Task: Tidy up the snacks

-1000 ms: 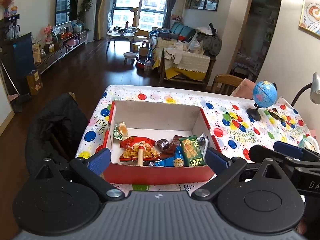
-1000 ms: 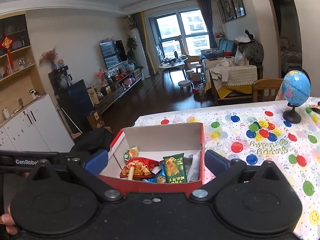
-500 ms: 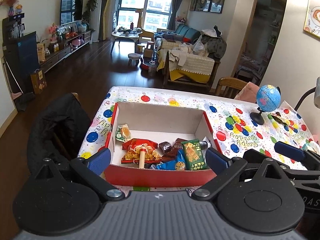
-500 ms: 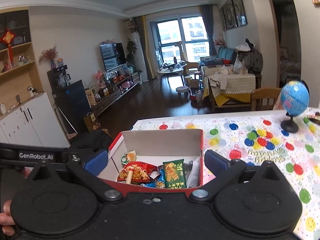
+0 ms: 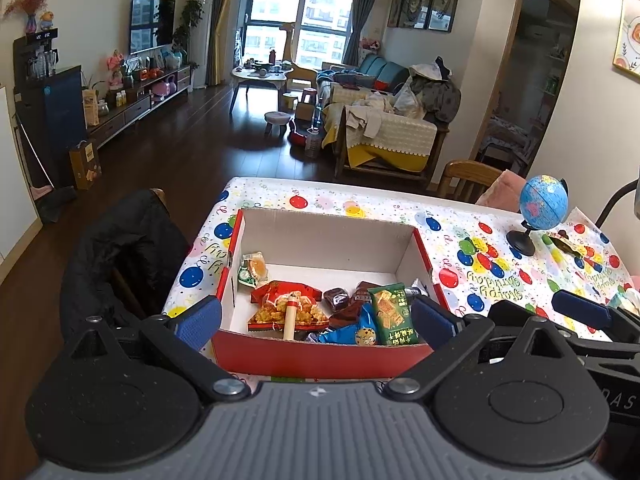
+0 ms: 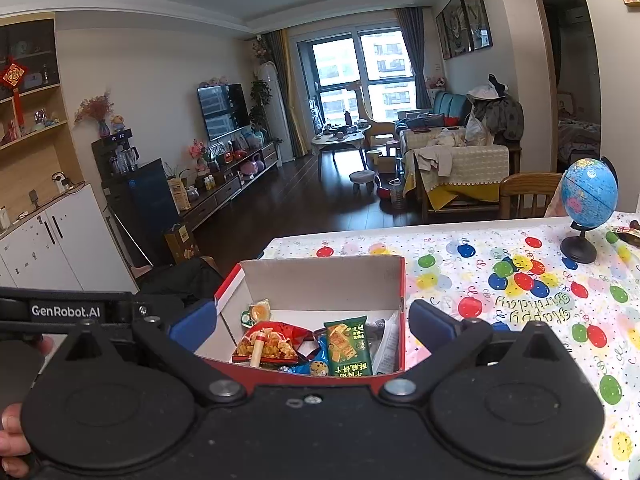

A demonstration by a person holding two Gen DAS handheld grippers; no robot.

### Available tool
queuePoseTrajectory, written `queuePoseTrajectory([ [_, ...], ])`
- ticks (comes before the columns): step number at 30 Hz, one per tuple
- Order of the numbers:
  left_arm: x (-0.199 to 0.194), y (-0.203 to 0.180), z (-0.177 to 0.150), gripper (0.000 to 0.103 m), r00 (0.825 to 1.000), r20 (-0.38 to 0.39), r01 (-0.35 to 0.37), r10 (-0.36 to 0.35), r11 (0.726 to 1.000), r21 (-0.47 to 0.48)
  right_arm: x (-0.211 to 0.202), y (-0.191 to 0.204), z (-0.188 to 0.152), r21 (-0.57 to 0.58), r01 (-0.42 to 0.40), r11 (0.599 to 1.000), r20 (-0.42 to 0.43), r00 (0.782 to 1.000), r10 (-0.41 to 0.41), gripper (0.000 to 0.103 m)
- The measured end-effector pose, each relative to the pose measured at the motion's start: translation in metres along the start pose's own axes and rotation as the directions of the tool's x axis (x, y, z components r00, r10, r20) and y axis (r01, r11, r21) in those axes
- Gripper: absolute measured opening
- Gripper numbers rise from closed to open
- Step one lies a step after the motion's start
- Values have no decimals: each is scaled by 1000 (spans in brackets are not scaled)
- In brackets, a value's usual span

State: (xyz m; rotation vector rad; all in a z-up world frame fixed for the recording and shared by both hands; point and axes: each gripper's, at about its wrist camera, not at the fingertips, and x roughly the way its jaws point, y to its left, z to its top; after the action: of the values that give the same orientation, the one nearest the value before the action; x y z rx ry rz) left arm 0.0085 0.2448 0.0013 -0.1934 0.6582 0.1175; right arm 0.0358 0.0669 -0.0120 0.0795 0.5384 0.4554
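Note:
A red cardboard box with a white inside (image 5: 320,240) (image 6: 320,280) stands on the balloon-print tablecloth. Several snack packets lie in it: a green cracker packet (image 5: 392,312) (image 6: 347,346), a red snack bag with a stick on it (image 5: 286,304) (image 6: 272,344), a blue cookie packet (image 5: 352,332) and a small orange-and-green packet (image 5: 252,270) (image 6: 256,314). My left gripper (image 5: 316,320) is open and empty, above the box's near edge. My right gripper (image 6: 312,326) is open and empty, also above the near edge, and it shows at the right of the left wrist view (image 5: 580,312).
A small blue globe on a black stand (image 5: 540,208) (image 6: 588,196) is at the table's far right with small wrappers (image 6: 624,234) beside it. A chair with a black jacket (image 5: 128,248) stands left of the table. A wooden chair (image 5: 468,180) is behind.
Both grippers have pulled back and risen a little from the box, so it looks smaller and lower in both views. Jaws stayed open; the snacks have not moved.

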Motion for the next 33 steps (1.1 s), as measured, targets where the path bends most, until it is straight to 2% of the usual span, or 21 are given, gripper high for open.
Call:
queuePoseTrajectory([
  [10, -4, -4, -2, 102, 1000, 17, 7, -8, 1000, 15, -4, 1, 0, 1, 28, 1000, 29, 999, -28, 102],
  [19, -15, -5, -3, 102, 997, 71, 18, -20, 1000, 24, -7, -6, 3, 33, 72, 997, 61, 995, -74, 102],
  [33, -24, -7, -4, 102, 996, 81, 31, -33, 999, 26, -10, -4, 2, 28, 91, 995, 69, 993, -92, 102],
])
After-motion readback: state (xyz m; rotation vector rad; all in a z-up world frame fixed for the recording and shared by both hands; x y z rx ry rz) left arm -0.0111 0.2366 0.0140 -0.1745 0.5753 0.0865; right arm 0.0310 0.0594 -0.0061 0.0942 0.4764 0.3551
